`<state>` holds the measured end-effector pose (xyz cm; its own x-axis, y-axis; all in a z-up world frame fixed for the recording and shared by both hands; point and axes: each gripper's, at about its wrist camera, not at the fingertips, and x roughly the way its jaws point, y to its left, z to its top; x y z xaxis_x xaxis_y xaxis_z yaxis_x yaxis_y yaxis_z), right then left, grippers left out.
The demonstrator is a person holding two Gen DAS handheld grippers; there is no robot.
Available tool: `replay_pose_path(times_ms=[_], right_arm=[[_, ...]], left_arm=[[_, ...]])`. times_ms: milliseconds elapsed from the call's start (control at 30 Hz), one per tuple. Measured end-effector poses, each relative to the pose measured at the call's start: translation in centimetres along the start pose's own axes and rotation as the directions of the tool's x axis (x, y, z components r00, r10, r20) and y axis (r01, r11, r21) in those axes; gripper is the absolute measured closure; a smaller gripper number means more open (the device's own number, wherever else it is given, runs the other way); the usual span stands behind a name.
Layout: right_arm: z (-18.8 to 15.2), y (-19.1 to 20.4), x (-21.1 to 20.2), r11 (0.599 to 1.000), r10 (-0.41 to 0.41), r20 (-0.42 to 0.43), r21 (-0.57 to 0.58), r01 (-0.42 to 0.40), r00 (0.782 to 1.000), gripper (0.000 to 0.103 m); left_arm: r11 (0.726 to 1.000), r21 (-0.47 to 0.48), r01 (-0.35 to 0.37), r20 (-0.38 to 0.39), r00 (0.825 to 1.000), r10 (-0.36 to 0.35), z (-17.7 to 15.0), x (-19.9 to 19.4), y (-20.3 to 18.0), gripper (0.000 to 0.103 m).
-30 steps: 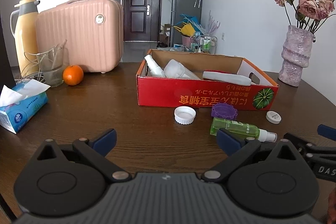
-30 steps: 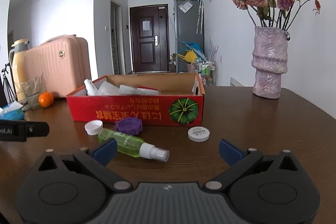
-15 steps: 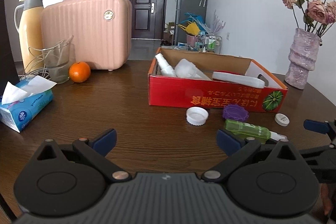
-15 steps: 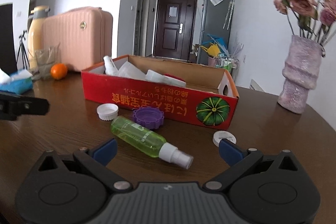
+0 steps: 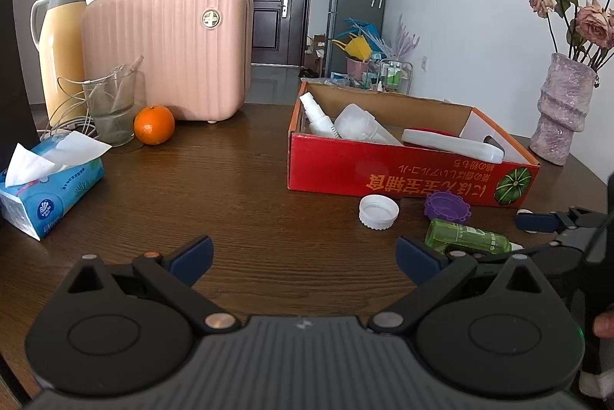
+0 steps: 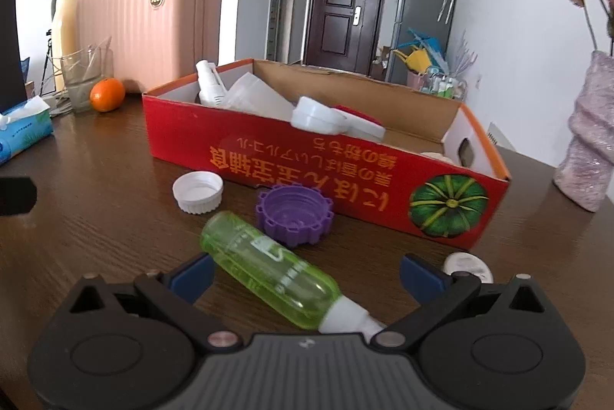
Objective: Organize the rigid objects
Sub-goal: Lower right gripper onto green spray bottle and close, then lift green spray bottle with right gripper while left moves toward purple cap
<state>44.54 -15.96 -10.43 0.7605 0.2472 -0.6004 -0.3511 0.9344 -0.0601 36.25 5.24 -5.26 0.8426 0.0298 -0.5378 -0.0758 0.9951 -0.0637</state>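
A green spray bottle (image 6: 268,268) lies on its side on the brown table, its white nozzle toward me, between the wide-apart fingers of my right gripper (image 6: 307,273), which is open around it. Just beyond it sit a purple cap (image 6: 294,216), a white cap (image 6: 198,192) and a small white lid (image 6: 469,266). A red cardboard box (image 6: 345,187) behind them holds white bottles and containers. My left gripper (image 5: 303,256) is open over bare table, left of the green spray bottle (image 5: 466,240), the purple cap (image 5: 447,205) and the white cap (image 5: 378,212).
At the left stand a tissue pack (image 5: 46,187), an orange (image 5: 154,124), a glass (image 5: 111,106), a yellow thermos (image 5: 61,41) and a pink case (image 5: 169,53). A vase of dried roses (image 5: 562,110) stands at the right behind the box.
My right gripper has moved forward and down until the green bottle lies between its fingers. My left gripper has drifted a little nearer the table and to the left.
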Motion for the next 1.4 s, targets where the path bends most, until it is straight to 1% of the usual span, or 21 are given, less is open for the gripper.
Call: replay_pose_path(times_ms=[133,233,300,400,533,600,733,800,833,900,967,1200,1400], right_arm=[[0.6,-0.1,0.8,1.000,0.018,-0.018,0.020,-0.018,1.000,0.000],[0.8,-0.3,1.1,0.997,0.061,-0.034,0.048,-0.059,0.998,0.002],[0.9,-0.2,1.3,0.994,0.091,-0.053,0.057,-0.088,0.994,0.012],[0.8,0.3,1.6,0.991,0.121,-0.090,0.060,-0.116,0.989,0.016],[0.8,0.9,1.2,0.989,0.140,-0.096,0.064,-0.134,0.985,0.022],[0.8,1.2,1.1,0.987,0.150,-0.094,0.068,-0.144,0.984,0.032],[0.7,1.8,0.6,0.990,0.135,-0.091,0.059,-0.130,0.987,0.041],[0.6,2.1,0.3,0.990,0.136,-0.088,0.057,-0.131,0.987,0.052],[0.6,2.2,0.2,0.990,0.134,-0.087,0.057,-0.130,0.987,0.054],[0.4,2.6,-0.1,0.991,0.128,-0.083,0.050,-0.125,0.988,0.065],[0.3,2.9,-0.4,0.992,0.123,-0.080,0.051,-0.119,0.989,0.072],[-0.1,3.1,-1.3,0.986,0.136,-0.065,0.110,-0.128,0.989,0.073],[-0.4,2.9,-3.2,0.980,0.142,-0.011,0.146,-0.138,0.990,0.073]], left_arm=[[1.000,-0.002,0.003,-0.007,1.000,-0.003,0.0,0.2,0.1,0.000],[1.000,-0.004,0.004,-0.014,1.000,-0.004,-0.1,0.3,0.1,0.000],[1.000,-0.004,0.005,-0.016,1.000,-0.005,0.0,0.3,0.1,0.000],[1.000,-0.005,0.006,-0.016,1.000,-0.006,0.0,0.4,0.1,0.000],[1.000,-0.004,0.006,-0.016,1.000,-0.006,0.0,0.3,0.1,0.000],[1.000,-0.005,0.006,-0.016,1.000,-0.006,0.0,0.3,0.2,0.000],[1.000,-0.005,0.007,-0.015,1.000,-0.007,0.0,0.3,0.2,0.000],[1.000,-0.006,0.009,-0.013,1.000,-0.009,0.0,0.2,0.2,0.000],[1.000,-0.006,0.010,-0.012,1.000,-0.010,0.0,0.2,0.2,0.000],[1.000,-0.007,0.010,-0.013,1.000,-0.010,0.0,0.2,0.2,0.000],[1.000,-0.007,0.011,-0.012,1.000,-0.011,0.0,0.2,0.2,0.000],[1.000,-0.005,0.011,-0.009,1.000,-0.011,0.0,0.1,0.2,0.000],[1.000,-0.009,0.010,-0.006,1.000,-0.010,0.0,0.0,0.2,0.000]])
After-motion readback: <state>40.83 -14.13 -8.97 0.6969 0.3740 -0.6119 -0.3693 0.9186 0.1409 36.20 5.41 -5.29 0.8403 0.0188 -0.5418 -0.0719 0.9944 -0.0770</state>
